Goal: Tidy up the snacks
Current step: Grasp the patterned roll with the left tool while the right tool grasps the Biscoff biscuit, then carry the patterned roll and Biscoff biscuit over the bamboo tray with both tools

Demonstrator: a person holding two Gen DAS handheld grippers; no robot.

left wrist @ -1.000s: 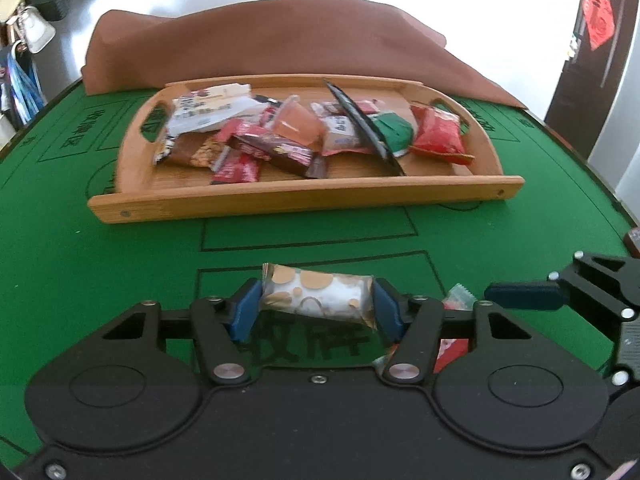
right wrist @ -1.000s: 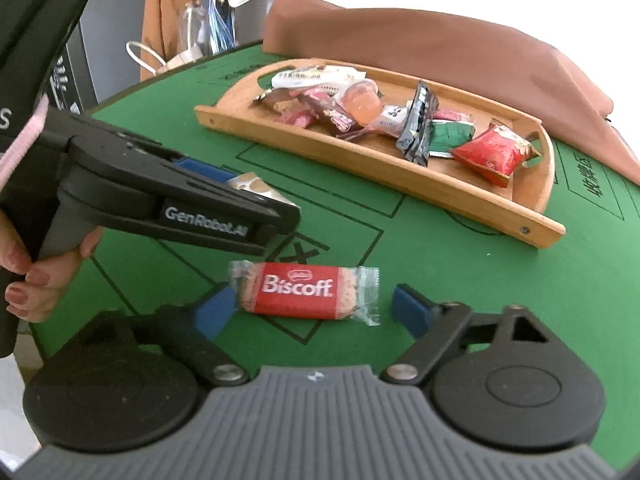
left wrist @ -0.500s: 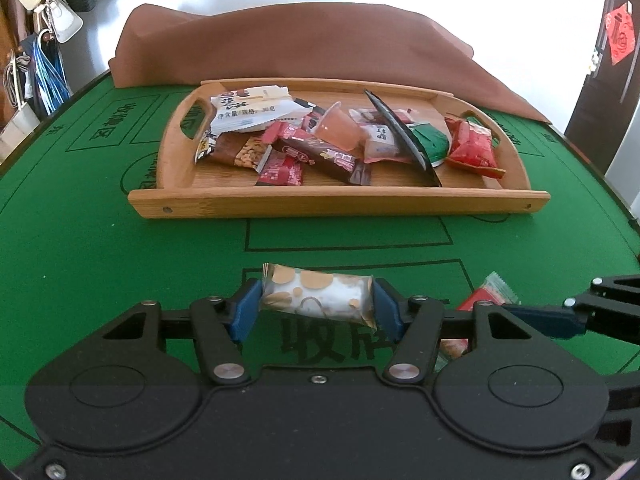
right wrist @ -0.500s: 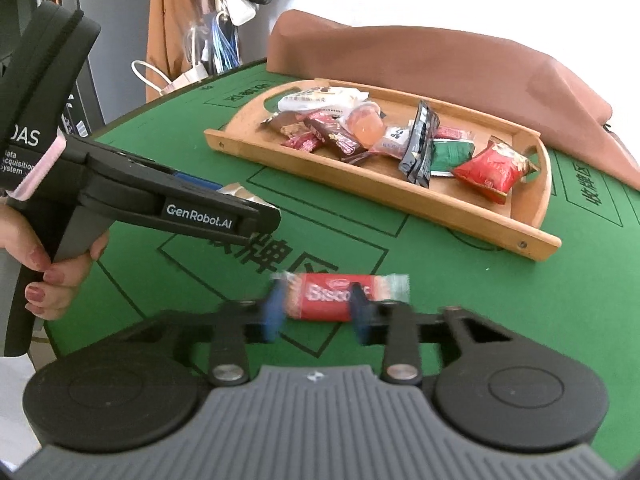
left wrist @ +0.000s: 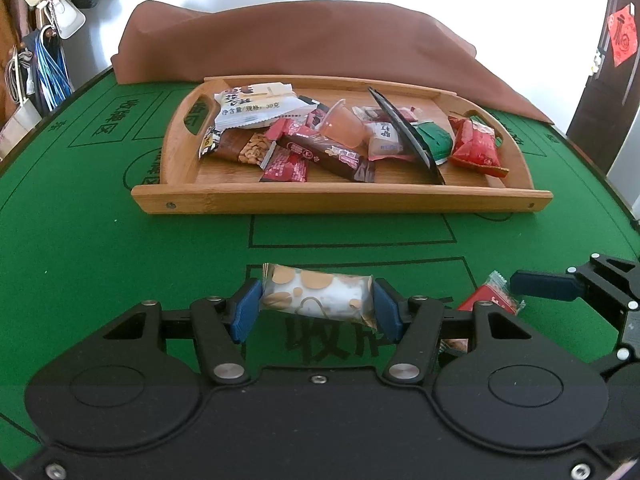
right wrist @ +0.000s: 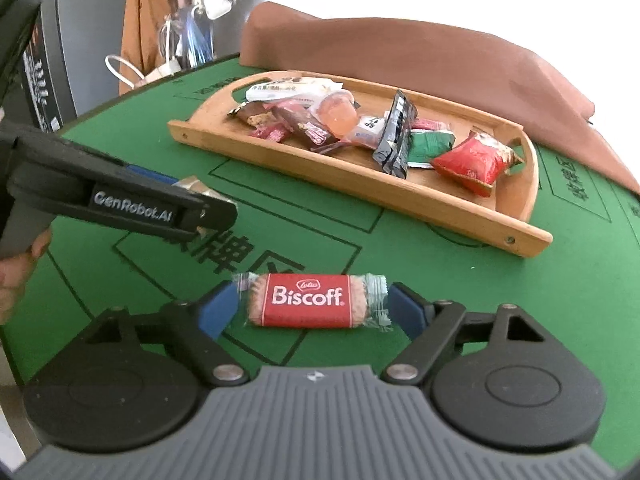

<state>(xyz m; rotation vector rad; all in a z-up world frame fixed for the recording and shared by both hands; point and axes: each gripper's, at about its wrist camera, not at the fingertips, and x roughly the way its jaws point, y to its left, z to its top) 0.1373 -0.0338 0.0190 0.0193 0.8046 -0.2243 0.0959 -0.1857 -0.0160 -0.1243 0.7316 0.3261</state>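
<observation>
My left gripper is shut on a white snack packet with tan dots, held above the green felt. My right gripper is shut on a red Biscoff biscuit pack, held lengthwise between the blue pads, just over the table. The Biscoff pack also shows at the right of the left wrist view. A wooden tray lies farther back, holding several snacks: a white packet, a brown bar, a jelly cup, a red bag. The tray also shows in the right wrist view.
A brown cloth is heaped behind the tray. The left gripper's body crosses the left of the right wrist view. Bags hang on a rack at far left. A dark door stands at right.
My right gripper closed on the Biscoff pack and lifted it slightly. My left gripper, still holding the dotted packet, rose and drew back a little from the tray.
</observation>
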